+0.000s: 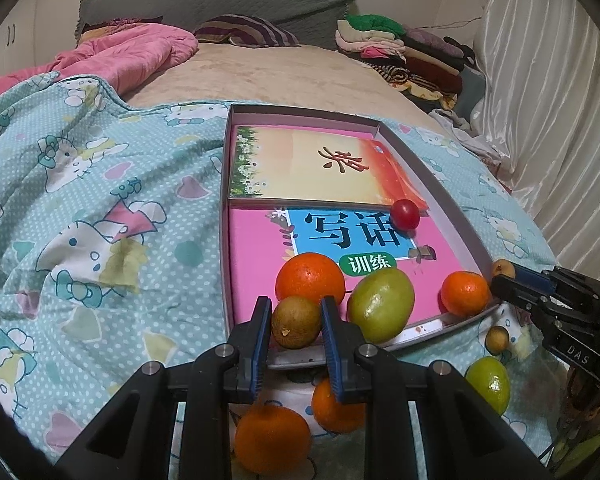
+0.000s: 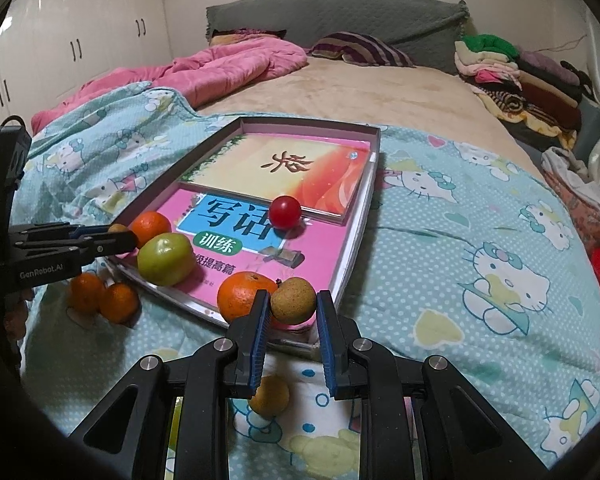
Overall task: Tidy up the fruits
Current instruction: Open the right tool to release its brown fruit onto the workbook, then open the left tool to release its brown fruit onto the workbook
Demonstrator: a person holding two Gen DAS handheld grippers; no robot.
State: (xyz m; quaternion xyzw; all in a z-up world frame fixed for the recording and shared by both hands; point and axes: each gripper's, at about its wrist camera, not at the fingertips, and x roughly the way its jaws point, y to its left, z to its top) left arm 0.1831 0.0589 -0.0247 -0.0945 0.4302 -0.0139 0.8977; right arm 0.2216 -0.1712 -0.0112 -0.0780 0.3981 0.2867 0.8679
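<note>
While your left gripper [image 1: 296, 322] clamps a brown fruit [image 1: 295, 322] over the tray's [image 1: 440, 184] near rim, ready to set inside, your right gripper [image 2: 293, 307] pinches another brown fruit [image 2: 293, 300] at the tray's corner. Oranges [image 1: 274, 438] wait on the bed.

2 books [image 1: 320, 164] in tray [image 1: 224, 208], fruits [image 1: 310, 280] at its near edge

In the left wrist view, the left tool [image 1: 296, 312] hides the near side of a brown fruit [image 1: 294, 320] and the tops of two oranges [image 1: 334, 408] on the bedsheet below. The right tool [image 1: 504, 286] is cut off by the right edge. In the right wrist view, the right tool [image 2: 290, 308] covers part of a small yellow-brown fruit [image 2: 274, 398], and the book [image 2: 236, 236] has its lower title line partly hidden by fruit.
</note>
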